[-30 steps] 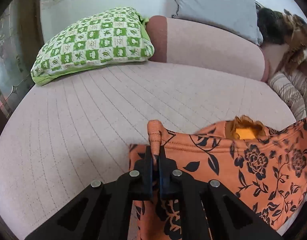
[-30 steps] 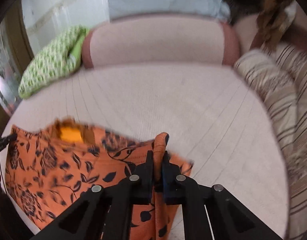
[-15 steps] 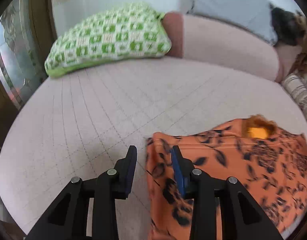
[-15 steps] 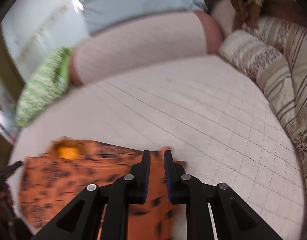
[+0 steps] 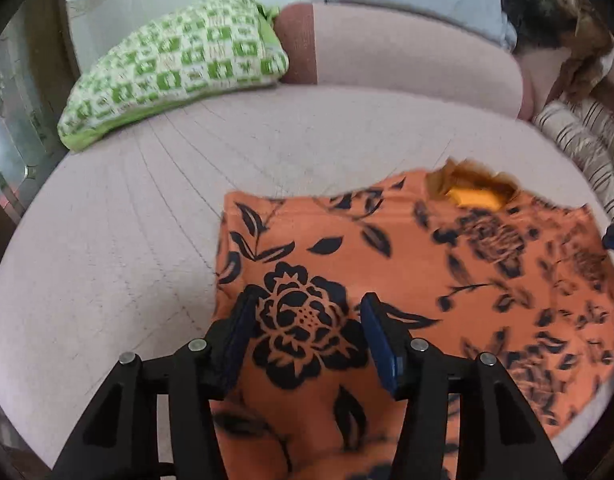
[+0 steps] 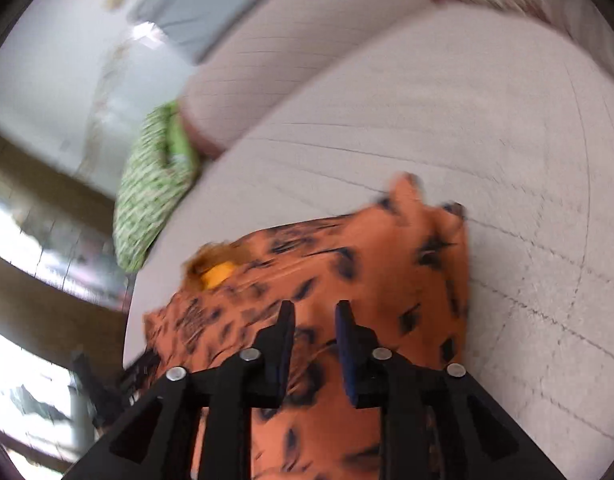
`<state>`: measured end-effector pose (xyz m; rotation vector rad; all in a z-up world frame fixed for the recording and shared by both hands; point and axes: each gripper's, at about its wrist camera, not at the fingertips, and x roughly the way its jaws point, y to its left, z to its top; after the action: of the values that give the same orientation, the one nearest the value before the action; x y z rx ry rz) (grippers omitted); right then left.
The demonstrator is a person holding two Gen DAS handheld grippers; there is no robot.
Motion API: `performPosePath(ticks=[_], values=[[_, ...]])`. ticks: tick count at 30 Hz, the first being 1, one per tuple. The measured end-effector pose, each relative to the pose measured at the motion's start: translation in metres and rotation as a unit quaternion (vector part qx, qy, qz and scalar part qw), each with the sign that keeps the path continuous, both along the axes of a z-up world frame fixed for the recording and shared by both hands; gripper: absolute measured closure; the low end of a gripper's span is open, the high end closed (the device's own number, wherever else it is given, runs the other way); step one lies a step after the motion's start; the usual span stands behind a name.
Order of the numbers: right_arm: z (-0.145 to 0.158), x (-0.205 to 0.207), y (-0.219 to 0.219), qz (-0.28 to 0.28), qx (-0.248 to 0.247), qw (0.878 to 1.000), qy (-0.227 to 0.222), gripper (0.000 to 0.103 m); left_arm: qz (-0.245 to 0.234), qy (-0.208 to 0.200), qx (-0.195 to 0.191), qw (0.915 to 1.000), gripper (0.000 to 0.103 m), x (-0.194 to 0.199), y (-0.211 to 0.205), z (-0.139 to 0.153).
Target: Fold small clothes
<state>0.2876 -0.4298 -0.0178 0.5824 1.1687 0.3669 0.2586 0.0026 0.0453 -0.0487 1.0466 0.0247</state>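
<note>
Left gripper (image 5: 305, 322), jaws just opened and apart, above orange floral garment (image 5: 407, 264) lying flat on pink bed (image 5: 127, 220), neckline pointing away, long axis crosswise; right gripper (image 6: 314, 322) likewise just opened, gripping nothing.

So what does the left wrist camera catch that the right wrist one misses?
Only the left wrist view shows the striped cushion, the dark and brown heap behind the bolster, and the open left claw.

Only the right wrist view shows the open right claw and the garment's bunched corner.

Both show the orange floral garment, its yellow label, the green checked pillow and the pink bed.
</note>
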Motion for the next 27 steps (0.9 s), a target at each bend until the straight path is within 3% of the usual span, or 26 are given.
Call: performPosePath(ticks=[2,3,4,6,8,13,15,17,19,20,21,22,24,27], values=[[0.001,-0.010,0.000,0.007,-0.016,1.000,-0.007,0.058,0.007,-0.026,-0.010,0.9996,0.036,-0.021,0.000,0.012],[-0.007,-0.013,-0.003,-0.002,-0.034,0.999,0.003,0.024,0.012,-0.033,-0.013,0.9993,0.027,-0.032,-0.002,0.014],[-0.021,-0.012,-0.009,-0.018,-0.041,0.999,0.018,0.017,0.017,-0.024,-0.007,0.9995,0.026,-0.037,-0.003,0.005],[-0.021,-0.014,-0.013,-0.037,-0.030,0.999,0.019,0.017,0.020,0.023,0.009,0.9995,0.026,-0.030,0.001,-0.018],[0.000,-0.015,-0.005,-0.039,-0.043,0.998,0.011,0.017,0.031,0.011,0.006,0.9994,0.026,-0.035,0.003,-0.016],[0.065,-0.051,0.016,-0.013,-0.044,0.996,-0.071,0.017,0.038,-0.036,-0.017,0.9985,0.026,-0.063,0.001,0.029],[0.066,-0.069,0.018,-0.013,-0.031,0.997,-0.071,0.017,0.039,-0.046,-0.018,0.9980,0.025,-0.080,-0.001,0.037],[0.040,-0.083,0.018,-0.019,-0.033,0.999,-0.035,0.017,0.046,-0.040,-0.029,0.9977,0.021,-0.095,0.002,0.031],[0.005,-0.087,0.004,-0.036,-0.034,0.999,0.020,0.017,0.048,-0.007,-0.034,0.9982,0.020,-0.094,0.008,0.009],[-0.003,-0.089,-0.001,-0.041,-0.020,0.999,0.019,0.017,0.049,0.019,-0.039,0.9979,0.020,-0.092,0.011,-0.006],[0.002,-0.090,-0.003,-0.045,-0.017,0.999,0.010,0.017,0.053,0.039,-0.045,0.9968,0.018,-0.090,0.016,-0.018],[0.009,-0.088,0.000,-0.042,-0.025,0.999,0.019,0.017,0.058,0.032,-0.058,0.9961,0.018,-0.092,0.020,-0.020],[0.027,-0.085,0.008,-0.029,-0.038,0.999,0.019,0.017,0.073,0.025,-0.052,0.9957,0.018,-0.094,0.020,-0.006],[0.057,-0.095,0.018,0.005,-0.034,0.999,-0.033,0.017,0.055,-0.028,-0.052,0.9967,0.018,-0.103,0.015,0.023]])
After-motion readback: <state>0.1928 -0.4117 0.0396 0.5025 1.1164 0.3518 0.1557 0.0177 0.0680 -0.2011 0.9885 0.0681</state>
